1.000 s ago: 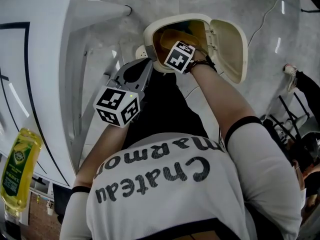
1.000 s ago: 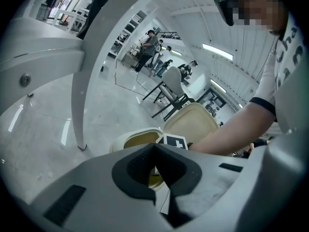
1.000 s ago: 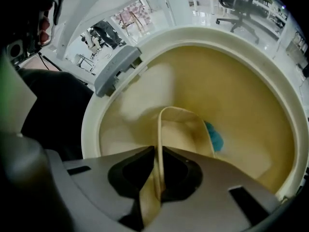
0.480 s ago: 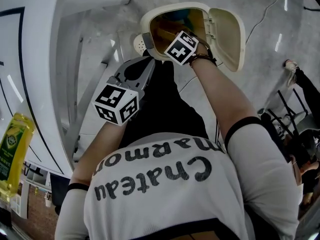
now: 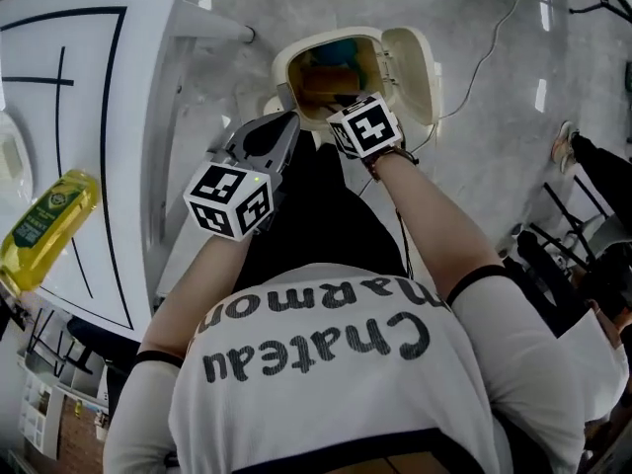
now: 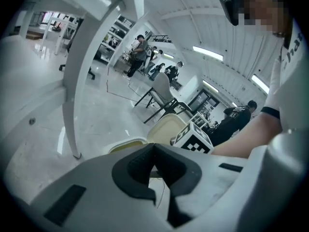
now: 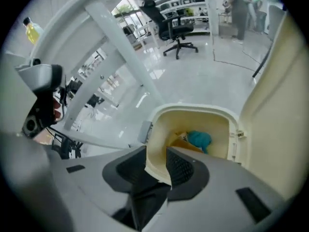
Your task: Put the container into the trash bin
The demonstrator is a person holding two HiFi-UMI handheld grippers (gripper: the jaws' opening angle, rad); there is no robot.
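Grey polished floor. Trash bin point(image 5: 283, 65) at top centre, lid open. I see the container point(image 7: 179, 140) lying inside, just up-frame of the right gripper point(image 7: 155, 151), the nearer one. Its jaws have just narrowed and stand apart, gripping nothing. Left gripper point(image 6: 154, 149) is pinched together, empty.

Left gripper point(image 6: 153, 148) jaws together, right gripper point(image 7: 156, 153) empty, jaws apart though just been closing, both arms stretched forward

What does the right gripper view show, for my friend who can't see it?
The right gripper, jaws just opened and empty, hangs over an open cream trash bin. Inside lie a yellowish container and something blue; the lid stands up at right.
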